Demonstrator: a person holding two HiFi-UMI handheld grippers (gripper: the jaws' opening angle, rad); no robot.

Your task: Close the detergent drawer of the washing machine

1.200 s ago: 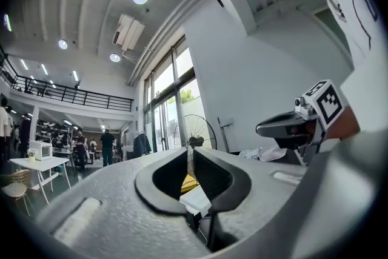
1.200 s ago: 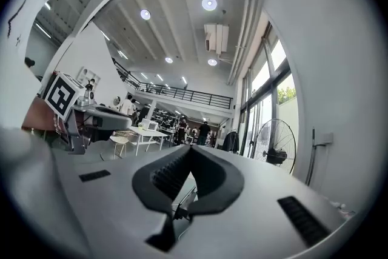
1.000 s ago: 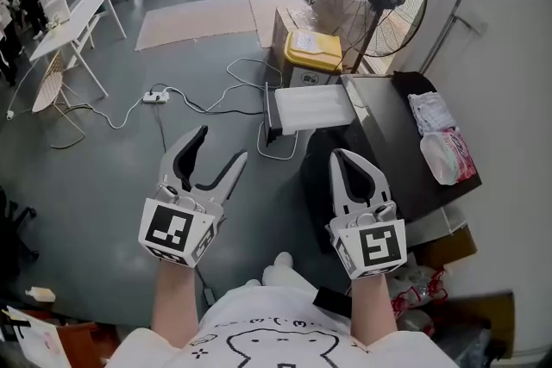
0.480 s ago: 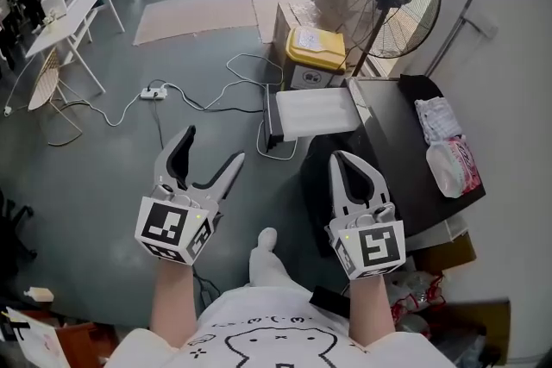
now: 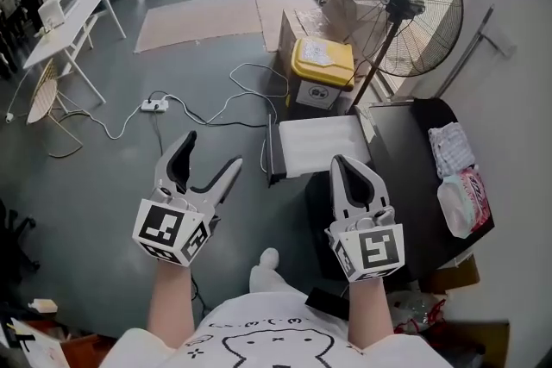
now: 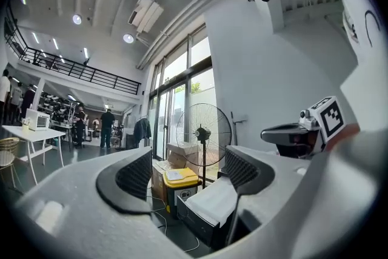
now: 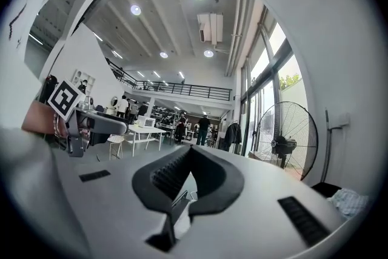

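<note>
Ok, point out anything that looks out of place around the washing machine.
The white detergent drawer stands pulled far out of the dark washing machine, jutting over the floor instead of sitting flush. Loose cabling trails from a power strip on the floor nearby. Nothing looks spilled or broken.

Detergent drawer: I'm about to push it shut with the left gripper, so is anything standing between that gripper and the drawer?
Nothing visible does. The left gripper, jaws open and empty, hangs over the floor left of the pulled-out detergent drawer, with only air between them. The drawer's way back into the washing machine also looks clear.
</note>
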